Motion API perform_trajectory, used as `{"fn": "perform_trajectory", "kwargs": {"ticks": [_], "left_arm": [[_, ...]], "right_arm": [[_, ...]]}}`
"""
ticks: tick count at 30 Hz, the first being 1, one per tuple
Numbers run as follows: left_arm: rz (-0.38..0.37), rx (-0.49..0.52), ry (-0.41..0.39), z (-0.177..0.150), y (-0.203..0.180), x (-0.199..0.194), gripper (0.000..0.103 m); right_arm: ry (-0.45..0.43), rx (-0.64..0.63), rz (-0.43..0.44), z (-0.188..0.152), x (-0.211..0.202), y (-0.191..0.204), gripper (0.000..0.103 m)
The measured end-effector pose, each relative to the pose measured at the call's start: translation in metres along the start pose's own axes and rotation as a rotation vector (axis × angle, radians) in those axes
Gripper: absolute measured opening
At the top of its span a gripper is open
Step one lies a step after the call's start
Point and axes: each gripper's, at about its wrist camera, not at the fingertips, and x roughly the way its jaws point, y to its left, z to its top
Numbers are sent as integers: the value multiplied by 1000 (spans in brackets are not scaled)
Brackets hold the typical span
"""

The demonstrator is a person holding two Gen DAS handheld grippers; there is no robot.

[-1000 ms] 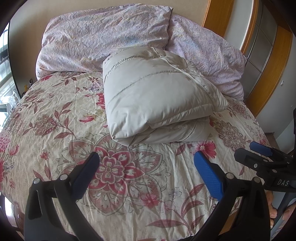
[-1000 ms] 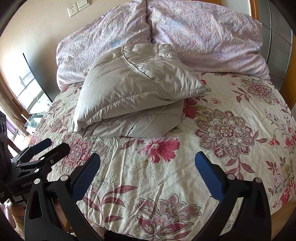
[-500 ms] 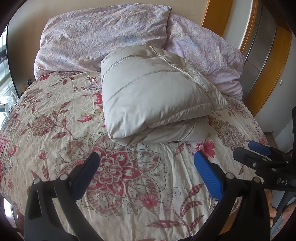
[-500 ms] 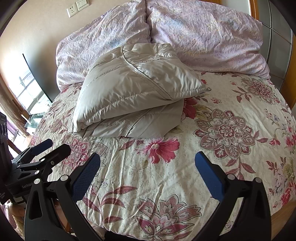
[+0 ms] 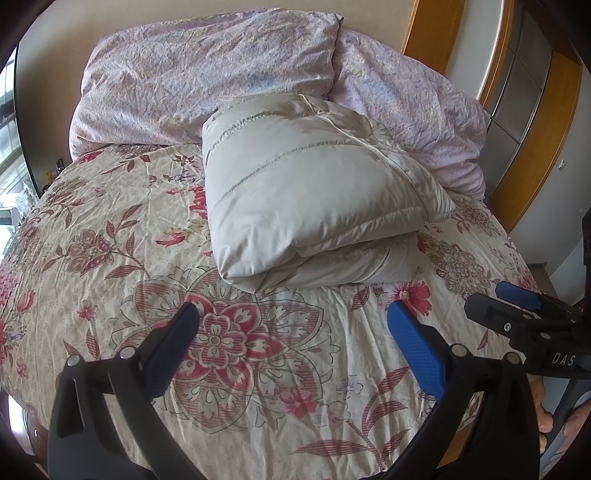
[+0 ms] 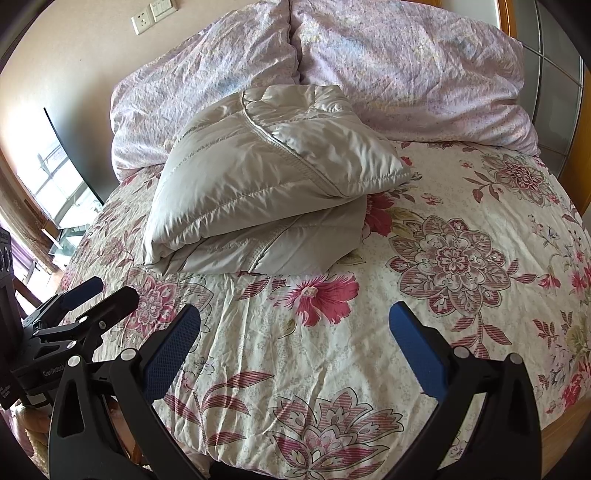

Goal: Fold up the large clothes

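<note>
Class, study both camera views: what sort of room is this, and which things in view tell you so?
Almost certainly a home bedroom. A bed with a floral bedspread fills both views, two lilac pillows lean at its head, and a folded pale padded jacket lies on it.

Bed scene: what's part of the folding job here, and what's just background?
Job:
- folded beige padded jacket, lying on the bed
- left gripper, open, holding nothing
- right gripper, open, holding nothing

Background:
- floral bedspread under the jacket
- two lilac pillows behind it
- wall sockets
- wooden door frame
</note>
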Motion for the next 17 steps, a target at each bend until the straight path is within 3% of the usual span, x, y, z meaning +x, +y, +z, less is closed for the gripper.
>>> {"fn": "perform_trajectory", "kwargs": {"ticks": [17], "left_arm": [[-1, 4, 4, -1, -2, 1, 101]], "right_arm": [[1, 2, 1, 0, 1, 0, 102]]}}
